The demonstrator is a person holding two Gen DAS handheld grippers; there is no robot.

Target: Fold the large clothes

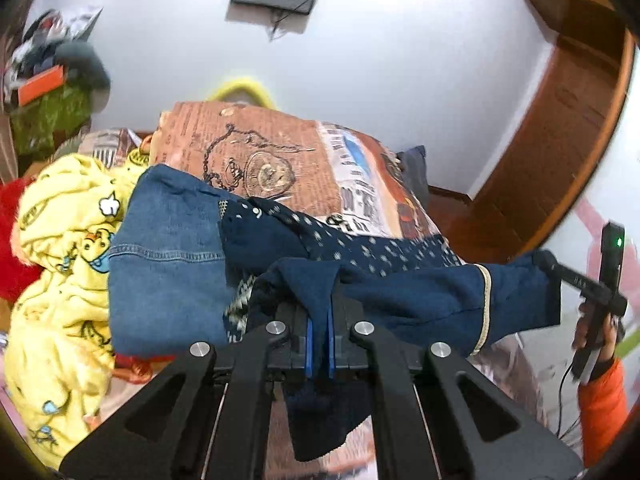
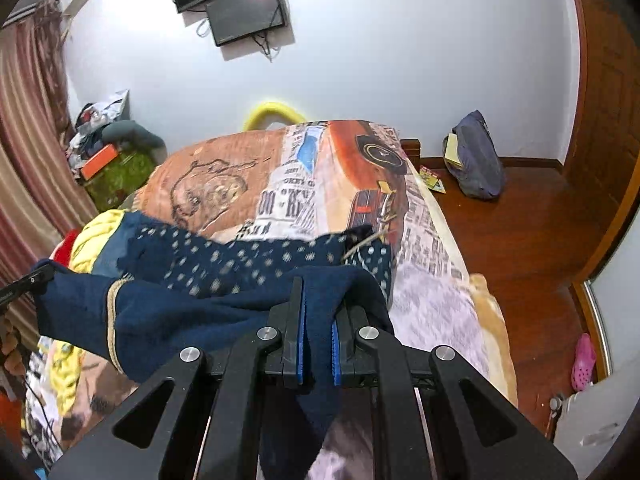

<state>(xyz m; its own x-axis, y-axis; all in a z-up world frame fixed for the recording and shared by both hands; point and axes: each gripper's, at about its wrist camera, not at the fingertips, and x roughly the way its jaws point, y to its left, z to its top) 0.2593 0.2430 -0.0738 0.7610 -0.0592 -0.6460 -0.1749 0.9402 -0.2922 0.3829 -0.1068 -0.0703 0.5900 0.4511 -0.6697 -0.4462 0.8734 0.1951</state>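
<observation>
A dark navy garment (image 1: 420, 300) with a pale trim band and a white-dotted part (image 1: 360, 248) is held up over the bed. My left gripper (image 1: 319, 320) is shut on one corner of it. My right gripper (image 2: 318, 320) is shut on another corner; the navy garment (image 2: 192, 316) stretches leftward from it, its dotted part (image 2: 248, 260) draped behind. The right gripper also shows at the far right of the left wrist view (image 1: 560, 268), shut on the cloth's end. The left gripper's tip shows at the left edge of the right wrist view (image 2: 36, 276).
The bed has a printed orange and newspaper-pattern cover (image 2: 320, 184). A blue denim garment (image 1: 168, 260), a yellow cartoon-print fleece (image 1: 60, 280) and a red item (image 1: 10, 240) lie piled at the left. A wooden floor (image 2: 520, 240) with a dark bag (image 2: 476, 156) lies right of the bed.
</observation>
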